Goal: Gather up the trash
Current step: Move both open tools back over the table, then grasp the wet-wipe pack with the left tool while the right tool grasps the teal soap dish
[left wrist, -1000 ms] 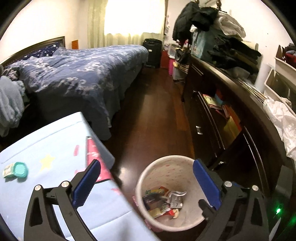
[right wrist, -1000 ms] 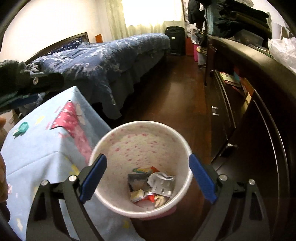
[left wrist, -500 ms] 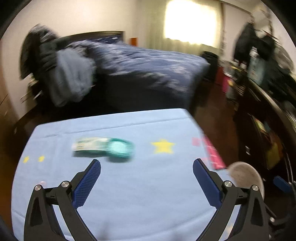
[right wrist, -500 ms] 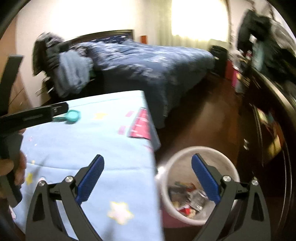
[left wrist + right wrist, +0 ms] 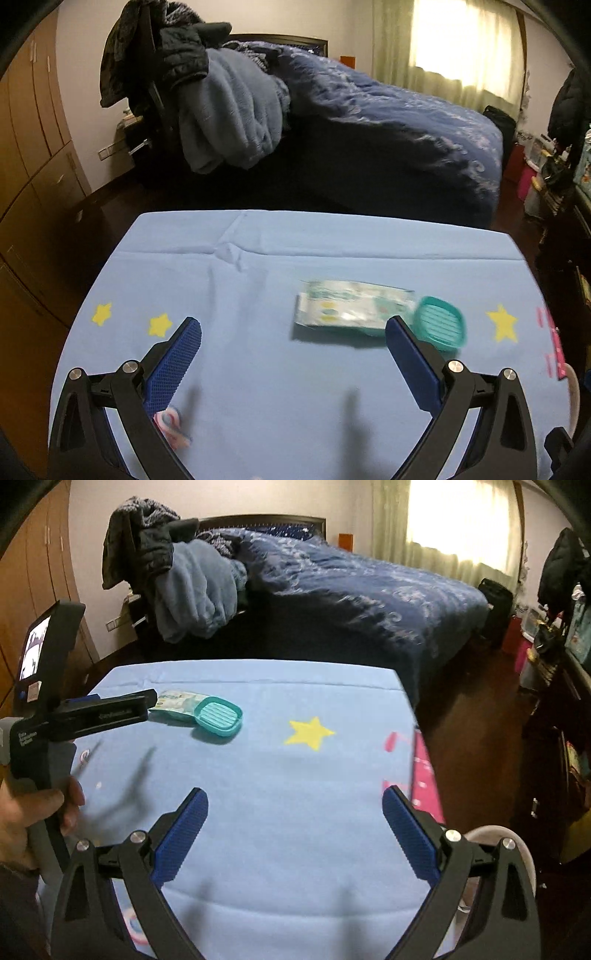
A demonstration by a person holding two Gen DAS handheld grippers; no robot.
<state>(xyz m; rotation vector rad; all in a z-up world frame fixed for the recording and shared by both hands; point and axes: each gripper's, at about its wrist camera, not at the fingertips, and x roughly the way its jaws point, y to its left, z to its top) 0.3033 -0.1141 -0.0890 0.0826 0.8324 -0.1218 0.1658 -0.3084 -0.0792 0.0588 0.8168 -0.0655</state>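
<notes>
My left fingers gape empty over the desk; mid-frame, the flat wrapper looks light and crinkly, best pinched across its edges.

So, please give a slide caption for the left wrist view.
Open left claw above wipes packet and teal dish.
</notes>
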